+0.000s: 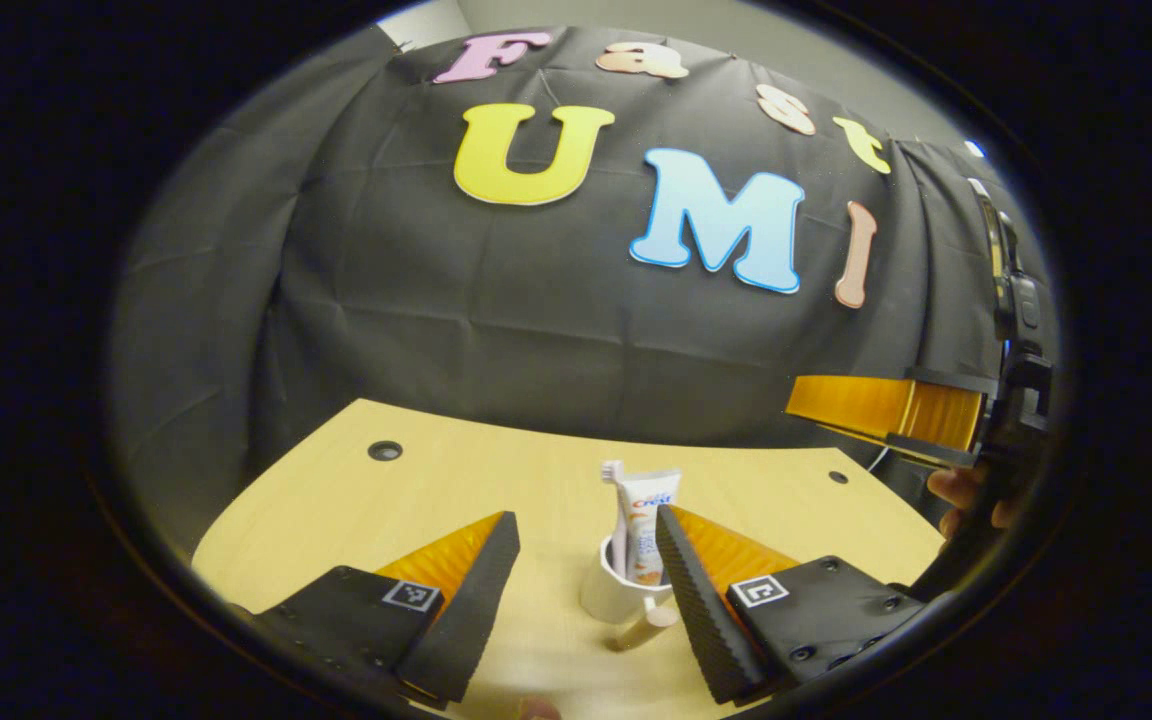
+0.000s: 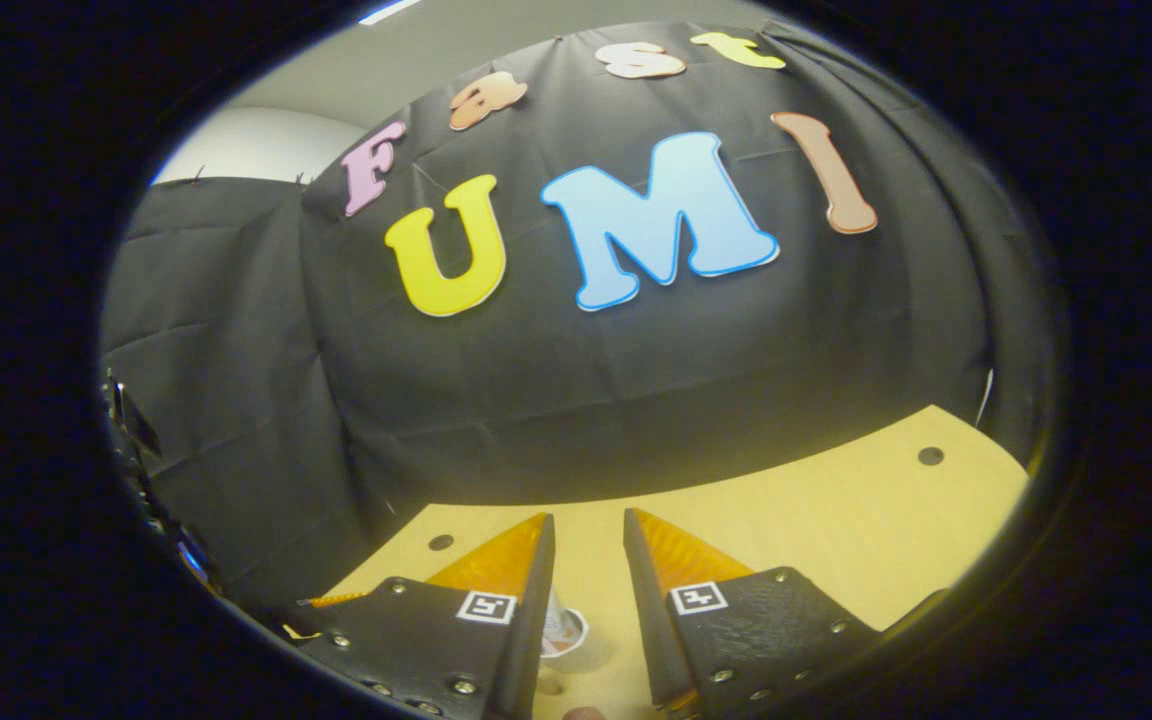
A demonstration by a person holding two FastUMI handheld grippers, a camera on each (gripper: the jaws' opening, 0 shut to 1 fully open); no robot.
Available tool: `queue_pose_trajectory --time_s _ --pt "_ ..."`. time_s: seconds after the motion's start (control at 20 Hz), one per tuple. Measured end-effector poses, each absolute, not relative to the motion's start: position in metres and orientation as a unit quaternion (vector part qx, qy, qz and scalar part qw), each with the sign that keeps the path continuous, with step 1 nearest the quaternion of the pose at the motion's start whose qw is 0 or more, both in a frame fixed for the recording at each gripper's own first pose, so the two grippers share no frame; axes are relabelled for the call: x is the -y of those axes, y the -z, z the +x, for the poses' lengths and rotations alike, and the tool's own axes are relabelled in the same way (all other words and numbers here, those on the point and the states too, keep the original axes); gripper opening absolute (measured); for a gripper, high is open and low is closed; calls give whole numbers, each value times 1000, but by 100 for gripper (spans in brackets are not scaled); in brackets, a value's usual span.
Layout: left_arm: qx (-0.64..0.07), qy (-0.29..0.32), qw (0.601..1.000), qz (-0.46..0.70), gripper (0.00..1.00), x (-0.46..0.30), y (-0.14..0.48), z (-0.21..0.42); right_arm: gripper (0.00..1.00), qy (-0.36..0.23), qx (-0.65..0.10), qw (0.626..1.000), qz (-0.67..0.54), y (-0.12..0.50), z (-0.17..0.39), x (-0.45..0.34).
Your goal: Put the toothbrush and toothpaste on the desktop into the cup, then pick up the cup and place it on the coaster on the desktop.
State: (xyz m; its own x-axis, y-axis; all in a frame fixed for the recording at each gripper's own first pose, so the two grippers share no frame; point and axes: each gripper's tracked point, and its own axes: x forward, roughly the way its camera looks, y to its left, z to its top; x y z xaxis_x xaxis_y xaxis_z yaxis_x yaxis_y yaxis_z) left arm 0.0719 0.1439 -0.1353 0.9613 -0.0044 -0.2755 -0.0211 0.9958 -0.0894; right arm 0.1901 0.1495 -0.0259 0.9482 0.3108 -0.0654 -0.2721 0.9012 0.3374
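Observation:
A white cup (image 1: pixel 608 595) stands on the wooden desktop (image 1: pixel 436 500), with the toothpaste tube (image 1: pixel 648 525) and the toothbrush (image 1: pixel 613 472) upright in it. My left gripper (image 1: pixel 586 520) is open wide, hovering just before the cup, which sits between its fingers and close to the right one. In the left gripper view my right gripper (image 1: pixel 886 410) hangs higher at the right edge, with a hand (image 1: pixel 966 495) behind it. In the right gripper view the right gripper (image 2: pixel 587 518) is open by a narrow gap with nothing held. The cup's rim (image 2: pixel 564 632) peeks out far below its fingers.
The desktop has small round holes (image 1: pixel 385 450) (image 1: pixel 838 477) (image 2: pixel 930 456) near its back edge. The black cloth wall rises directly behind the table. Bare wood stretches to the left of the cup (image 1: pixel 336 520) and to the right in the right gripper view (image 2: pixel 836 520).

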Motion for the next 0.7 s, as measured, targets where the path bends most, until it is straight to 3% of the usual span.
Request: queue_pose_trajectory --time_s 0.1,0.15,0.2,0.35,0.4,0.45,0.55,0.6,0.7 --pt "-152 -2 988 -40 90 -132 143 74 29 -127 -57 979 146 30 187 -126" --pt "-162 0 986 -38 90 -125 148 75 41 -117 -57 982 136 32 183 -114" --pt "-173 3 984 -37 90 -119 153 74 29 -107 -60 985 124 36 180 -104" --pt "-213 5 977 -26 90 -105 173 74 29 -90 -64 989 100 43 169 -78" --pt "-223 3 975 -23 90 -103 178 73 41 -84 -65 990 93 45 166 -70" --pt "-233 1 972 -20 90 -101 182 74 30 -76 -67 991 83 47 164 -62" --pt "-259 0 966 -18 90 -95 192 74 29 -68 -70 994 58 52 159 -49" --pt "-273 -1 962 -18 90 -93 197 74 41 -67 -70 994 48 53 156 -44" --pt "-303 -4 953 -12 90 -90 211 74 41 -70 -69 995 33 54 152 -38"
